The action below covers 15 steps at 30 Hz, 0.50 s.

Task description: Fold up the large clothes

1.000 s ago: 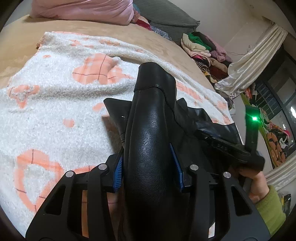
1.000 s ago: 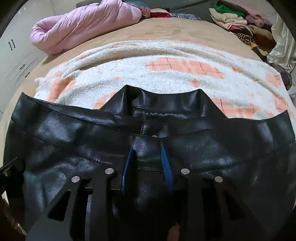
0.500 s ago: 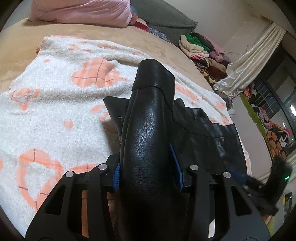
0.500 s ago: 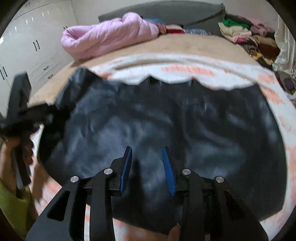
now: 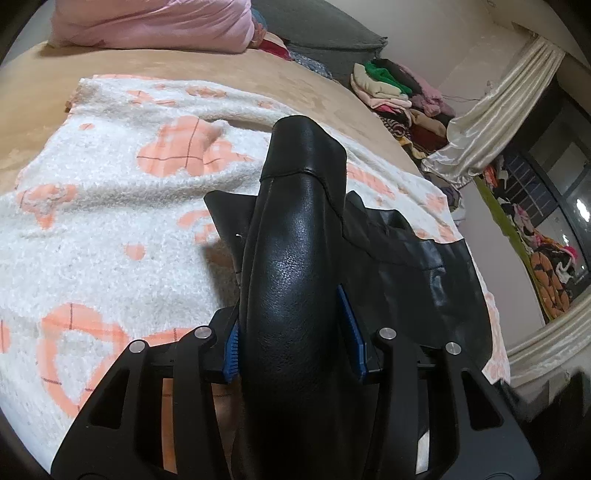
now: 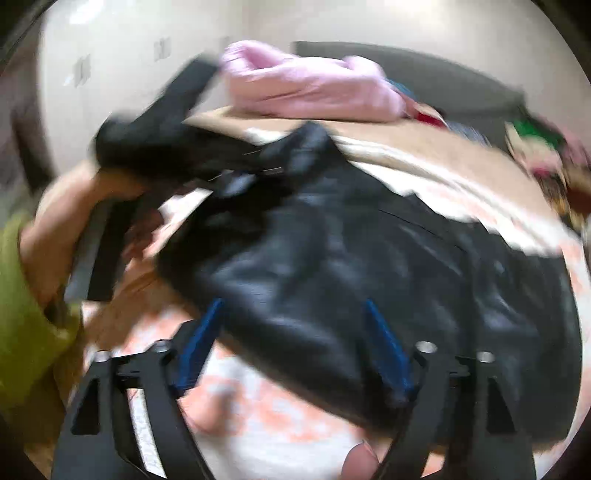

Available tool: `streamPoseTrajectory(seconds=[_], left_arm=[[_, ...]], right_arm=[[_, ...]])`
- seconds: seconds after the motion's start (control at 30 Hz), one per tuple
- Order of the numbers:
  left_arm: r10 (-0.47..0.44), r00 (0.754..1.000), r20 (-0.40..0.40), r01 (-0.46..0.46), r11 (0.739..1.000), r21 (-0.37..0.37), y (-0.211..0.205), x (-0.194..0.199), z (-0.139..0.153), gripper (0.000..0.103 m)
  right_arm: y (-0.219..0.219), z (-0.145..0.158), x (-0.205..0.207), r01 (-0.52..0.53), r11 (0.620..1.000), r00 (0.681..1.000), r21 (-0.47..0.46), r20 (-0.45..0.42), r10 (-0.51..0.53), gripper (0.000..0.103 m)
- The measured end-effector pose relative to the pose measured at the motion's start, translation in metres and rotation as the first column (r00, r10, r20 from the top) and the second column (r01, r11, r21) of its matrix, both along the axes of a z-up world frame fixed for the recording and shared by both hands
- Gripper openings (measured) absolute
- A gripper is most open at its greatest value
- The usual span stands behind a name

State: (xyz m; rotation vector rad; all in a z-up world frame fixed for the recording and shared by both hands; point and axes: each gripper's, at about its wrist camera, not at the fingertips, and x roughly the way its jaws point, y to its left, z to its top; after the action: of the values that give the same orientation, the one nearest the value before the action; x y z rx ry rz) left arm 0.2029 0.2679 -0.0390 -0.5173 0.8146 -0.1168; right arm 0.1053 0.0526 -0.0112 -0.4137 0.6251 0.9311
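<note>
A: Two grippers in view, 1 garment. Left gripper (image 5: 293,332) first: blue pads (image 5: 351,325) pinching a thick fold of the black leather jacket (image 5: 295,258) between them, bunched fold running straight away from the cam, its rounded end pointing toward the far side of the bed.

B: Right gripper (image 6: 291,347)?

A: Jaws opening, spread wide, pads not pressing anything. Jacket's near edge lies under/between the fingers (image 6: 386,347), no grip on it. View's badly blurred tho.

B: Where's the jacket overall?

A: On the white fleece blanket w/ orange patches (image 5: 110,236), which covers a tan bed (image 5: 314,88). Rest of the jacket lies spread flat to the right of the lifted fold in the left wrist view; long axis there runs across, roughly left-right.

B: Anything else?

A: 1 pink duvet (image 5: 155,22) at the head end, 1 pile of mixed clothes (image 5: 399,92) at the far right corner, cream curtain (image 5: 498,110) beyond. Right wrist view: person's hand (image 6: 70,221) w/ green sleeve (image 6: 26,325) holding the left gripper's handle, at left.
</note>
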Motion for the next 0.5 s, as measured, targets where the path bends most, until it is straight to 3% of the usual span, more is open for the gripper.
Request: streamPoseTrajectory(seconds=[0.13,0.27,0.5], left_arm=[[-0.002,1.000,-0.001,0.002,1.000,0.010,0.000,-0.001,0.000,0.035],[-0.003,1.000,-0.003,0.003,1.000,-0.006,0.002,-0.002,0.000,0.035],[-0.002,1.000,-0.003,0.002,1.000,-0.012,0.003,-0.003,0.001,0.035]], right_arm=[[0.035,-0.018,-0.023,-0.072,0.992,0.993,-0.105,0.091,0.082,0.085],[0.061,-0.037,-0.035,-0.028,0.974,0.967,-0.224,0.242,0.084,0.086],[0.073,-0.040,-0.038,0.021,0.968,0.936,-0.251,0.345,0.069,0.086]])
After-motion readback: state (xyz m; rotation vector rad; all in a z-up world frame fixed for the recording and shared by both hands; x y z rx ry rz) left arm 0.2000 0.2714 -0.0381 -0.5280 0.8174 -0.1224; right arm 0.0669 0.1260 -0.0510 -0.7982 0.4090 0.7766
